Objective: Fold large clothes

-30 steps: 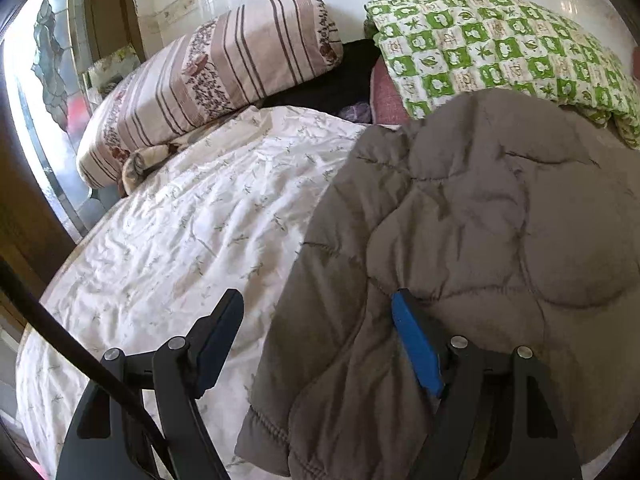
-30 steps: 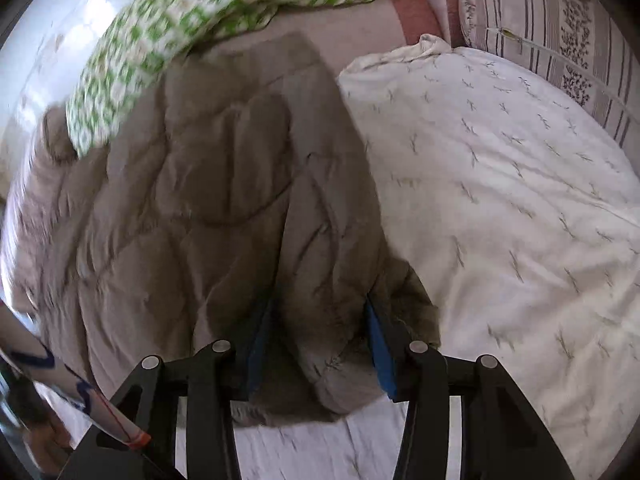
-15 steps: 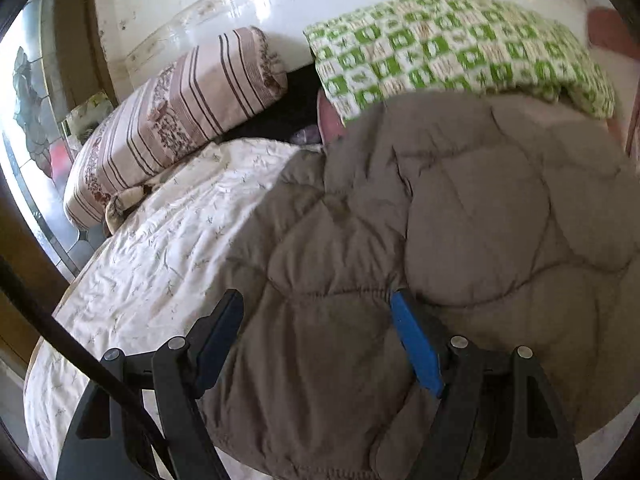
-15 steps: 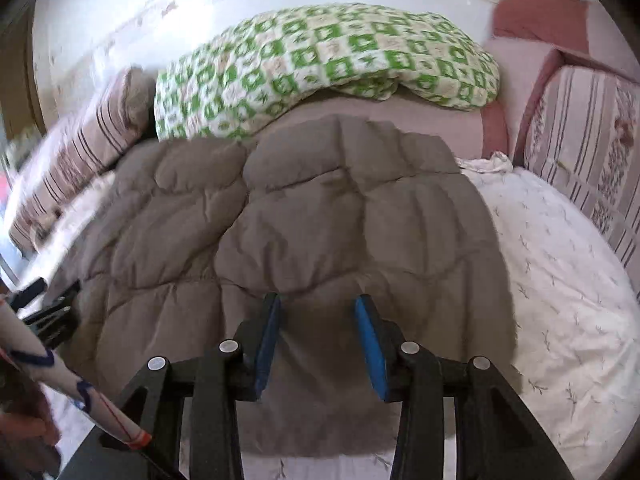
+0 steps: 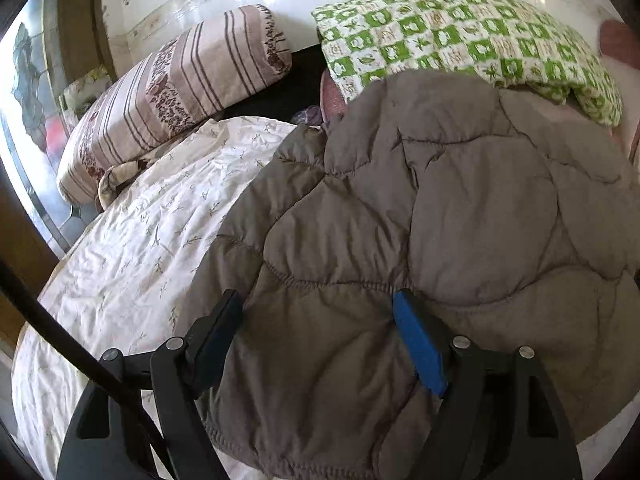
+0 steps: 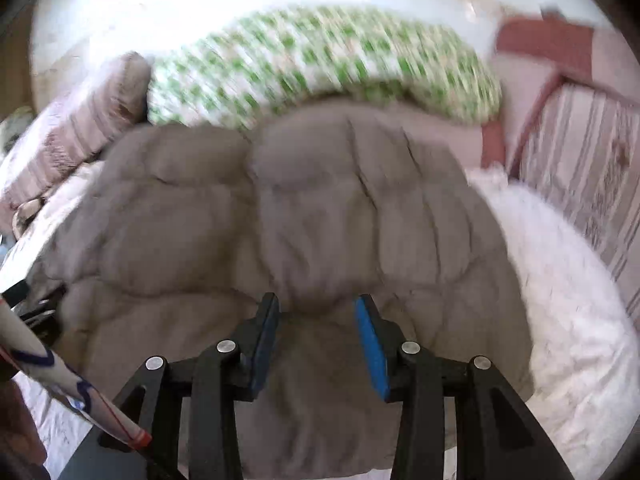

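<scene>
A grey-brown quilted padded jacket (image 5: 420, 240) lies spread on the white printed bedsheet (image 5: 152, 232); it also fills the middle of the right wrist view (image 6: 312, 216). My left gripper (image 5: 320, 308) is open, hovering over the jacket's near left hem, with nothing between its fingers. My right gripper (image 6: 316, 308) is open just above the jacket's near edge, holding nothing. The tips of the left gripper show at the left edge of the right wrist view (image 6: 24, 300).
A striped pillow (image 5: 172, 92) lies at the back left and a green checked blanket (image 5: 460, 36) along the wall behind the jacket. Another striped pillow (image 6: 588, 184) stands at the right. The bed edge is near the window at the left (image 5: 28, 92).
The right gripper let go of the jacket fold it was pinching, opened, and pulled back to face the spread jacket. The left gripper shifted over the jacket's hem, staying open.
</scene>
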The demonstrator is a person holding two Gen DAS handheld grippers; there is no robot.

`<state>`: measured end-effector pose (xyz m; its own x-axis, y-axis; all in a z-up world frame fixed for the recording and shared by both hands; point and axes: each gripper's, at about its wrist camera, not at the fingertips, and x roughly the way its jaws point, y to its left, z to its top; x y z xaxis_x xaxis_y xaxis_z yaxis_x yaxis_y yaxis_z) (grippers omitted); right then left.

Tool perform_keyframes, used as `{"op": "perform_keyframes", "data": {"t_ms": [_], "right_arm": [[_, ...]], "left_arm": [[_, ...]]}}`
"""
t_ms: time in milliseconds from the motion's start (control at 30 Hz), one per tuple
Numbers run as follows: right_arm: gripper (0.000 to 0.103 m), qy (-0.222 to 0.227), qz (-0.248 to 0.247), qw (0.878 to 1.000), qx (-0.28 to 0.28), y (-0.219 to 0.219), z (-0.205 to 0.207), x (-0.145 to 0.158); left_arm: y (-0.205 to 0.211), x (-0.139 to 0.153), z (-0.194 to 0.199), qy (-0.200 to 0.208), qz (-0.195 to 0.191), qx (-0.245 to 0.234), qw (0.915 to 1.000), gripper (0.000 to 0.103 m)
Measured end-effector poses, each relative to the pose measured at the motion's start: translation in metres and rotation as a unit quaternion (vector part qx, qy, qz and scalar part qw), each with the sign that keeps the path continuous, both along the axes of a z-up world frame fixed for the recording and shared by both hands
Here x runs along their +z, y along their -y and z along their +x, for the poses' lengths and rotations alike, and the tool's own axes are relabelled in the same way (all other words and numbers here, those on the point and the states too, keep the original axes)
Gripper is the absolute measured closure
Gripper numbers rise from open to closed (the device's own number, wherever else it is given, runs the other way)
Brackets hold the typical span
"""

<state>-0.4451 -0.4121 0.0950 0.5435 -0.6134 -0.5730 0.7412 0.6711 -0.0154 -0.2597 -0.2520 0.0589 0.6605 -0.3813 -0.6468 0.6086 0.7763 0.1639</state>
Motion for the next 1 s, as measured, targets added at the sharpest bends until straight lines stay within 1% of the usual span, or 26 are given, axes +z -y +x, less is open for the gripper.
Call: {"op": "perform_keyframes", "data": {"t_ms": [33, 67, 133, 233, 300, 367, 433, 533, 600, 667, 700, 800, 833, 933, 1000], "right_arm": [[0.057, 0.004, -0.016, 1.000, 0.012, -0.009, 0.003, 0.004], [0.056, 0.008, -0.022, 0.999, 0.023, -0.016, 0.005, 0.006], [0.054, 0.020, -0.020, 0.998, 0.054, -0.030, 0.011, 0.007], [0.054, 0.004, -0.022, 0.997, 0.077, -0.043, 0.023, -0.001], [0.054, -0.012, -0.015, 0.997, 0.078, -0.041, 0.031, -0.010], [0.053, -0.026, 0.006, 0.996, 0.081, -0.035, 0.038, -0.019], [0.048, -0.030, 0.018, 0.996, 0.079, -0.028, 0.041, -0.026], [0.046, -0.034, 0.028, 0.996, 0.080, -0.024, 0.043, -0.032], [0.046, -0.031, 0.032, 0.996, 0.082, -0.023, 0.041, -0.030], [0.046, -0.006, 0.039, 0.996, 0.083, -0.020, 0.032, -0.021], [0.046, 0.007, 0.038, 0.996, 0.077, -0.017, 0.027, -0.016], [0.046, 0.032, 0.027, 0.999, 0.020, 0.007, 0.005, -0.005], [0.046, 0.035, 0.028, 0.999, -0.016, 0.021, -0.007, -0.004], [0.046, 0.025, 0.047, 0.996, -0.078, 0.052, -0.027, -0.012], [0.046, 0.009, 0.079, 0.992, -0.099, 0.068, -0.031, -0.025]], "left_arm": [[-0.001, 0.001, -0.001, 0.000, -0.003, 0.001, 1.0000, 0.026], [-0.001, 0.002, -0.003, 0.002, -0.005, 0.000, 1.0000, 0.026], [0.001, 0.001, -0.007, 0.011, 0.000, 0.000, 0.9999, 0.026], [0.001, -0.001, -0.005, 0.008, 0.002, -0.001, 1.0000, 0.026], [0.001, -0.001, -0.004, 0.005, 0.000, -0.001, 1.0000, 0.026], [0.002, -0.003, -0.004, 0.006, 0.003, -0.002, 1.0000, 0.026], [0.003, -0.004, -0.005, 0.010, 0.007, -0.003, 0.9999, 0.026], [0.004, -0.005, -0.006, 0.012, 0.010, -0.004, 0.9999, 0.026], [0.003, -0.006, -0.006, 0.014, 0.010, -0.004, 0.9998, 0.026], [0.003, -0.005, -0.005, 0.013, 0.009, -0.004, 0.9999, 0.026], [0.002, -0.005, -0.005, 0.011, 0.008, -0.004, 0.9999, 0.026], [0.001, -0.005, -0.003, 0.007, 0.006, -0.004, 0.9999, 0.026], [0.001, -0.005, -0.004, 0.009, 0.007, -0.004, 0.9999, 0.026], [0.001, -0.005, -0.003, 0.009, 0.007, -0.004, 0.9999, 0.026], [0.001, -0.005, -0.003, 0.010, 0.008, -0.003, 0.9999, 0.025]]}}
